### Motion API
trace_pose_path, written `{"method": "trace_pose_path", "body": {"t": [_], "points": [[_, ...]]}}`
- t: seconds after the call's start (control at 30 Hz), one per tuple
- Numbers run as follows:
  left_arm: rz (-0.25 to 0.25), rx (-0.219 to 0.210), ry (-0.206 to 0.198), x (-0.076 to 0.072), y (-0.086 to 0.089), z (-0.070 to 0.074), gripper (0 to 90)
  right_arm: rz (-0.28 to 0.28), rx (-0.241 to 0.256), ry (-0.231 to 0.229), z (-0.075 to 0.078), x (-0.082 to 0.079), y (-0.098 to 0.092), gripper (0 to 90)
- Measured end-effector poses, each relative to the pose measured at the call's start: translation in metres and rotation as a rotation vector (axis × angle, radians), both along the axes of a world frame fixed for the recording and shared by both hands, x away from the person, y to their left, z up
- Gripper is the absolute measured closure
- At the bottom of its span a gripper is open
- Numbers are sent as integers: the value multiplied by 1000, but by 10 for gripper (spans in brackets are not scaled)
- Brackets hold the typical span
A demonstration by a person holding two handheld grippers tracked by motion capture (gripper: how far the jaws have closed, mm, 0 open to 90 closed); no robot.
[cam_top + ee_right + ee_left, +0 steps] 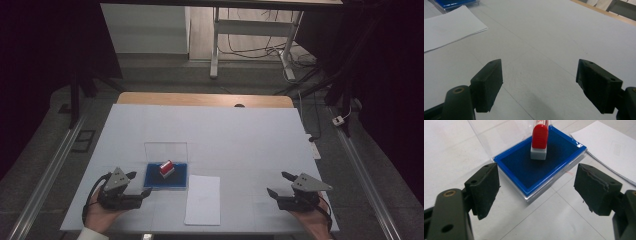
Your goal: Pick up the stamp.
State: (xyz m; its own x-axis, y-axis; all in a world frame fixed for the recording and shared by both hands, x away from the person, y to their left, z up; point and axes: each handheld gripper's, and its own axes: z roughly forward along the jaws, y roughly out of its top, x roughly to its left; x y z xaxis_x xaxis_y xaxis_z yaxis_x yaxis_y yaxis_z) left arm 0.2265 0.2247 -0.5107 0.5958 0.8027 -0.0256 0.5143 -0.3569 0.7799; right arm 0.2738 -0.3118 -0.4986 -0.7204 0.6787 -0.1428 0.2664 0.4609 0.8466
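A clear case with a blue ink pad point(167, 176) point(539, 165) lies on the white table cover, its lid point(166, 150) standing upright behind it. On the blue pad stands a stamp with a red handle and a grey base point(166, 168) point(539, 141). My left gripper point(138, 184) point(536, 192) rests just left of the case, open, its jaws pointing at a near corner of it. My right gripper point(279, 184) point(539, 85) rests open at the table's front right, with bare cover between its jaws.
A white sheet of paper point(203, 199) point(609, 147) point(449, 27) lies just right of the case near the front edge. The wooden table edge point(205, 99) shows at the far side. Desk legs and cables stand on the floor beyond.
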Motion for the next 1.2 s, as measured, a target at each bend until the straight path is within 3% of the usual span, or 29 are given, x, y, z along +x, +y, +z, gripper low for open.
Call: {"method": "trace_pose_path", "body": {"t": [0.43, 0.83, 1.2], "points": [[-25, -14, -10, 4, 0, 15, 214, 10, 6, 9, 0, 0, 1, 224], [-66, -20, 2, 14, -10, 29, 224, 9, -8, 16, -2, 0, 2, 230], [-103, -11, 37, 28, -22, 37, 230, -3, -14, 20, -2, -1, 2, 232]]}}
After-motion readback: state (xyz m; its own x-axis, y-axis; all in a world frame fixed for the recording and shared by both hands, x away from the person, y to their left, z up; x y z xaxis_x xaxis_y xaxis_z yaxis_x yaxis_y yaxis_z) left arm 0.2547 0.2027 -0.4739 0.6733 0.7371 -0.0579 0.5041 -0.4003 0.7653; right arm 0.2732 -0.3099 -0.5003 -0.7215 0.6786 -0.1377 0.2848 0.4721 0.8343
